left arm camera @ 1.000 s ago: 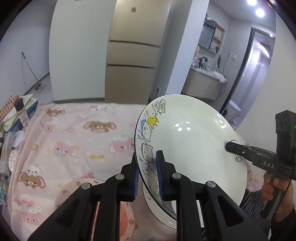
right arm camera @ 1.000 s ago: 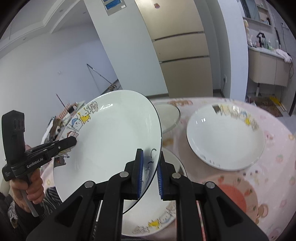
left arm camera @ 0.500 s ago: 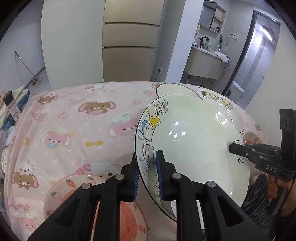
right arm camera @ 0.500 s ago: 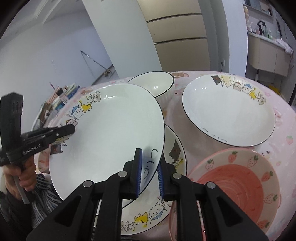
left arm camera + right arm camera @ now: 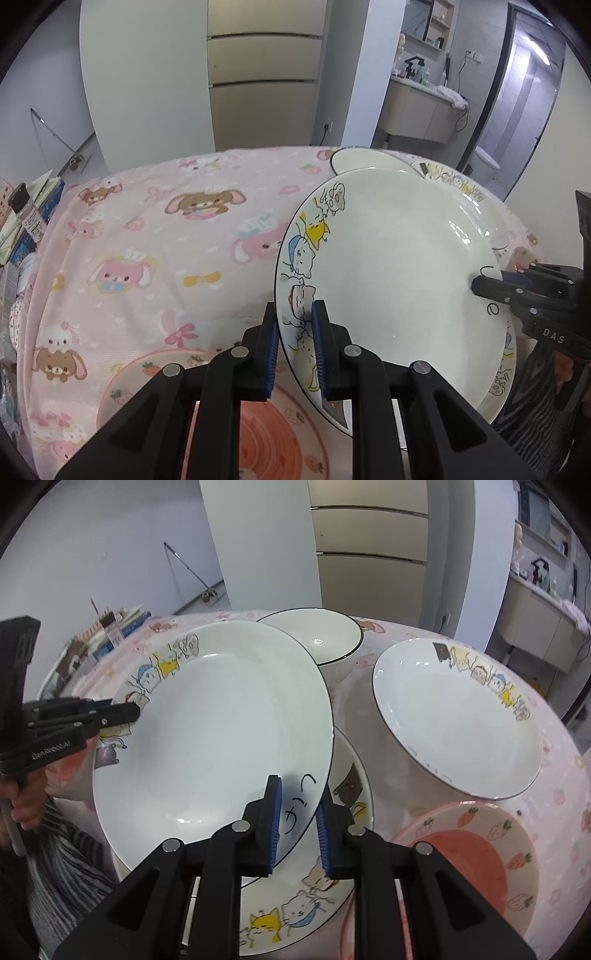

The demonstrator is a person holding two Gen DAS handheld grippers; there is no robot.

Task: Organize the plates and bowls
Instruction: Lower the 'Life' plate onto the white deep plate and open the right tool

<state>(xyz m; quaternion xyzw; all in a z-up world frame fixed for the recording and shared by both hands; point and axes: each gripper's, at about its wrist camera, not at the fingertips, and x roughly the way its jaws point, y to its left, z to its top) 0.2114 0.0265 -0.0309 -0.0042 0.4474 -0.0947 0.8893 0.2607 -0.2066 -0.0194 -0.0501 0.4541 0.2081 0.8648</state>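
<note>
Above the stacked plate (image 5: 321, 897), both grippers (image 5: 293, 347) (image 5: 295, 827) have lowered the clamped cat plate (image 5: 221, 738).

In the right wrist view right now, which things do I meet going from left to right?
Left gripper → held plate → cat plate by the right edge. The bowl, the lower plate and the strawberry plate overlap these, so I leave them out.

A pink tablecloth (image 5: 155, 236) printed with bunnies and bears covers the table. At its far left edge lies a heap of books and boxes (image 5: 110, 627) with a dark-capped bottle (image 5: 27, 212) among them. Beyond stand beige cabinet drawers (image 5: 264, 74), and a vanity counter (image 5: 424, 107) far right.
</note>
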